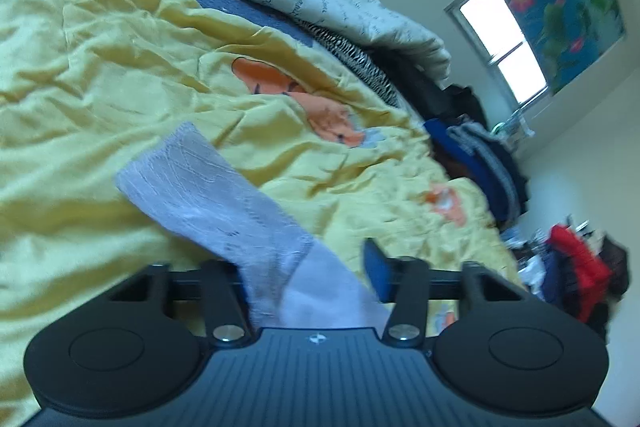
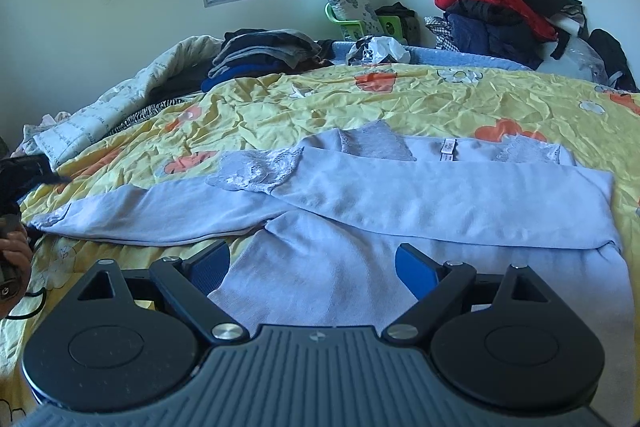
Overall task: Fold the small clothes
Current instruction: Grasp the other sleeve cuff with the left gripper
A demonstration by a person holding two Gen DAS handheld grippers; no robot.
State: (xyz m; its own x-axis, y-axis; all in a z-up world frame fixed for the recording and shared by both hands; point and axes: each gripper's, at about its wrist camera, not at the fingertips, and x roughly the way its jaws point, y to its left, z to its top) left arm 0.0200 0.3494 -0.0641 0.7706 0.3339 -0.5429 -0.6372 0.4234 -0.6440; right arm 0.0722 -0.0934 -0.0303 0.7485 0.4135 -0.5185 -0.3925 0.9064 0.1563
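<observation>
on crumpled yellow sheet (image 2: 400, 103), soft lilac top (image 2: 440, 195), lace-edged sleeve (image 1: 208, 183).

Each gripper (image 2: 312, 267) is black plastic with a ribbed grey body carrying a small round logo; beside that logo sit two silver screws and two round black discs (one each side). The finger pads (image 2: 414, 273) are blue.

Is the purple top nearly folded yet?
Partly. One sleeve already lies folded across the top. The left gripper is pinching the other sleeve's lace cuff. The right gripper hangs open over the hem. That sleeve and the body still need folding.
</observation>
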